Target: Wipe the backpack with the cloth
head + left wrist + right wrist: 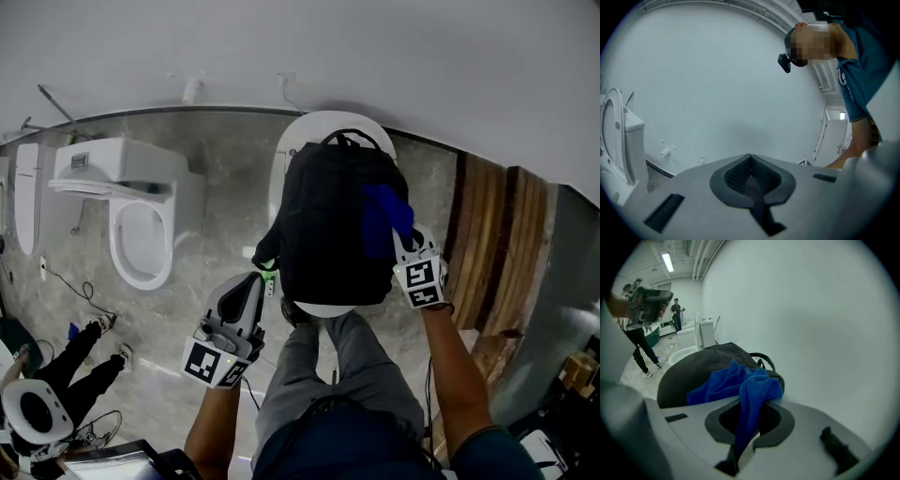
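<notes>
A black backpack (328, 230) lies on a white toilet (319, 127) in the middle of the head view, its carry handle toward the wall. My right gripper (410, 248) is at the backpack's right side, shut on a blue cloth (384, 217) that rests on the fabric. In the right gripper view the cloth (740, 383) bunches out of the shut right gripper (746, 417) over the backpack (684, 373). My left gripper (255, 281) sits by the backpack's lower left corner. In its own view the left gripper (751, 177) is shut, empty, and faces the bare wall.
A second toilet (141, 211) stands to the left, also seen as the toilet (618, 136) at the left gripper view's edge. Wooden panels (492, 239) line the right side. A bystander's legs (80, 361) are at lower left. My own legs (328, 375) are below the backpack.
</notes>
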A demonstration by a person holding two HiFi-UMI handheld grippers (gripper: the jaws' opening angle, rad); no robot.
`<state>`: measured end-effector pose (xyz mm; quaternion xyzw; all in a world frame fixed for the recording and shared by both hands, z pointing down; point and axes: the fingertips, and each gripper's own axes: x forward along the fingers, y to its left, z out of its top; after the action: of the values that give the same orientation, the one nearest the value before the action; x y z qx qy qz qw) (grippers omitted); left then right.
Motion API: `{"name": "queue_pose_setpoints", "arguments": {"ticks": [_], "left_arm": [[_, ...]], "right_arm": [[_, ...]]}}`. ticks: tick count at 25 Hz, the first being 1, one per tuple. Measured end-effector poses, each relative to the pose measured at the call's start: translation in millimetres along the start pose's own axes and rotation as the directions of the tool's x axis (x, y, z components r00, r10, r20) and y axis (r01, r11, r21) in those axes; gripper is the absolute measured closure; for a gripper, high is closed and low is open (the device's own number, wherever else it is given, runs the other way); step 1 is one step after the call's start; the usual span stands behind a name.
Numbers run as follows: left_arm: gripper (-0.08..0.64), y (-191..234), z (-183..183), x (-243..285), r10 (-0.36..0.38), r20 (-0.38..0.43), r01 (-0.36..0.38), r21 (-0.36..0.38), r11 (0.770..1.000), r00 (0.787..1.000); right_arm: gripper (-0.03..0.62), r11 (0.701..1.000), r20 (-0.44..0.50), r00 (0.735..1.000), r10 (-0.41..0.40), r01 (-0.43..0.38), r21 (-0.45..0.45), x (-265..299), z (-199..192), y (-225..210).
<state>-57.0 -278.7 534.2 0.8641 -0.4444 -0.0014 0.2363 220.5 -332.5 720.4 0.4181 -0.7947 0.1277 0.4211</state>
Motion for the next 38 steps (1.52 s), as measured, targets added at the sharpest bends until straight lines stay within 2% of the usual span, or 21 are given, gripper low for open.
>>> {"name": "queue_pose_setpoints", "arguments": {"ticks": [6,12,18,20,23,26,29,31,34,38], "left_arm": [[0.557,-10,0,10,-0.035,-0.007,0.035,0.007,0.999,0.999],[0.557,-19,-1,7,-0.051,-0.011,0.052,0.016,0.999,0.999],[0.557,-29,6,-12,-0.046,-0.008,0.046,0.041,0.998,0.999],[0.557,-39,7,-14,-0.061,-0.004,0.061,0.04,0.997,0.998],[0.557,-66,6,-12,-0.122,-0.005,0.122,0.032,0.992,0.993],[0.557,-73,19,-36,-0.099,-0.031,0.102,0.096,0.99,0.995],[0.557,-90,50,-67,-0.127,0.045,0.121,0.121,0.985,0.991],[0.557,-101,60,-89,-0.147,0.058,0.139,0.134,0.981,0.987],[0.557,-116,68,-116,-0.173,0.071,0.161,0.145,0.976,0.982],[0.557,-138,83,-144,-0.188,0.084,0.172,0.17,0.97,0.978]], "right_arm": [[0.564,0.989,-0.005,0.996,0.087,-0.085,0.119,-48,-51,92],[0.563,0.969,-0.063,0.984,0.166,-0.151,0.197,-53,-119,170],[0.564,0.938,-0.097,0.968,0.23,-0.194,0.287,-53,-142,192],[0.564,0.929,-0.094,0.972,0.213,-0.172,0.327,-64,-146,184],[0.563,0.917,-0.074,0.988,0.134,-0.095,0.387,-101,-149,156],[0.563,0.914,0.029,0.993,0.114,-0.116,0.389,-115,-107,150],[0.564,0.911,0.147,0.988,0.052,-0.107,0.399,-156,-54,152],[0.564,0.902,0.236,0.972,0.004,-0.106,0.418,-192,-21,152],[0.565,0.898,0.379,0.923,-0.071,-0.106,0.426,-249,31,148],[0.563,0.922,0.544,0.825,-0.153,-0.08,0.38,-330,84,141]]}}
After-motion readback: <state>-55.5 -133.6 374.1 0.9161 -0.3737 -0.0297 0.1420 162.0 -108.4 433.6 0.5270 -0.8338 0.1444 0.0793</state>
